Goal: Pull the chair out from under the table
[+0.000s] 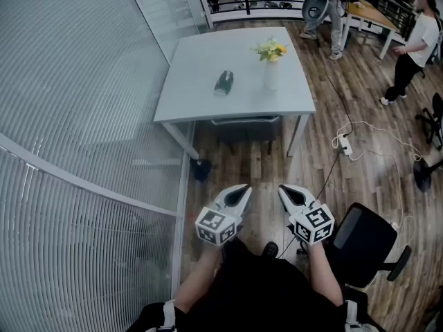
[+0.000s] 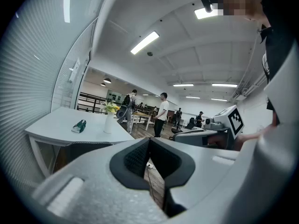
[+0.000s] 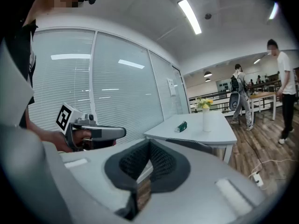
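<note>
A white table (image 1: pixel 201 95) stands ahead against the glass wall. Tucked under its near edge is a dark chair (image 1: pixel 246 128), only the backrest top showing; it appears as a dark mesh back in the left gripper view (image 2: pixel 88 147) and right gripper view (image 3: pixel 196 146). My left gripper (image 1: pixel 241 191) and right gripper (image 1: pixel 284 193) hover side by side well short of the chair, both shut and empty. Each gripper view shows its jaws pressed together: left gripper (image 2: pixel 149 154), right gripper (image 3: pixel 148 157).
On the table lie a green object (image 1: pixel 223 83) and a white vase of yellow flowers (image 1: pixel 270 64). A black office chair (image 1: pixel 363 244) stands at my right. A power strip with cable (image 1: pixel 344 144) lies on the wood floor. A person (image 1: pixel 415 43) stands far right.
</note>
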`<state>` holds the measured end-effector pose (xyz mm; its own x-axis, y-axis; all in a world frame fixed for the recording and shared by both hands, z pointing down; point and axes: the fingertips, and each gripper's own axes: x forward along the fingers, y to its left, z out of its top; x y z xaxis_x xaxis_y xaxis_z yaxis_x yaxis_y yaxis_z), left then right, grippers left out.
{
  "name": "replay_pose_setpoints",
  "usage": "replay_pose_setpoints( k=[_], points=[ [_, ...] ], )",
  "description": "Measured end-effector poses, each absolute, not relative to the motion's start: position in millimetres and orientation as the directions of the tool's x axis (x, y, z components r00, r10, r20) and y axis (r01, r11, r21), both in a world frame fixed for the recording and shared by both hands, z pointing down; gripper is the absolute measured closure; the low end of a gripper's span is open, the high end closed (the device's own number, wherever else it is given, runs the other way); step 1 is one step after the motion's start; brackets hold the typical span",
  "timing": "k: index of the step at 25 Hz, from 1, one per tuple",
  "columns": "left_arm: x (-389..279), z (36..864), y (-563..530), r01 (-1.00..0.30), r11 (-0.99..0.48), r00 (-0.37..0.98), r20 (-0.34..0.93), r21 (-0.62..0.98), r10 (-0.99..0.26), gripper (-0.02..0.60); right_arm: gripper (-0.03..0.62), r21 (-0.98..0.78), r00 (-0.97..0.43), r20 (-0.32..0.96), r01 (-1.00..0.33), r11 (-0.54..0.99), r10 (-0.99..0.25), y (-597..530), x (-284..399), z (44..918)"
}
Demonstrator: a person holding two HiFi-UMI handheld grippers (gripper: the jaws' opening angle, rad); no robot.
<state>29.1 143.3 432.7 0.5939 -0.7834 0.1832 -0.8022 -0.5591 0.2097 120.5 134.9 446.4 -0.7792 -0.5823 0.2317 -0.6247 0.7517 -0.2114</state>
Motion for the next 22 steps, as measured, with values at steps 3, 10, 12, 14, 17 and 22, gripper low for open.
replay_pose_setpoints(
  k=[3, 10, 12, 14, 17, 22],
  points=[
    [30, 434, 144, -0.803, -0.557, 0.593, 0.185, 0.211, -0.784, 0.572, 0.592, -0.195, -0.776, 0.236, -0.628, 0.753, -0.586, 136, 122, 447],
    [33, 434, 154, -0.81, -0.549, 0.583, 0.191, 0.205, -0.789, 0.571, 0.592, -0.178, -0.77, 0.235, -0.634, 0.753, -0.593, 145, 130, 447],
    [36, 432, 157, -0.816, -0.542, 0.575, 0.181, 0.202, -0.798, 0.571, 0.592, -0.166, -0.775, 0.25, -0.625, 0.762, -0.581, 149, 133, 449],
    [40, 430, 161, -0.82, -0.535, 0.568, 0.171, 0.203, -0.805, 0.571, 0.592, -0.162, -0.78, 0.274, -0.614, 0.772, -0.563, 155, 136, 454],
    [50, 433, 169, -0.822, -0.533, 0.566, 0.177, 0.202, -0.805, 0.571, 0.592, -0.175, -0.787, 0.28, -0.605, 0.777, -0.55, 166, 142, 459],
    [58, 446, 178, -0.829, -0.517, 0.555, 0.205, 0.212, -0.806, 0.571, 0.591, -0.197, -0.779, 0.274, -0.62, 0.76, -0.564, 174, 158, 470]
  ],
)
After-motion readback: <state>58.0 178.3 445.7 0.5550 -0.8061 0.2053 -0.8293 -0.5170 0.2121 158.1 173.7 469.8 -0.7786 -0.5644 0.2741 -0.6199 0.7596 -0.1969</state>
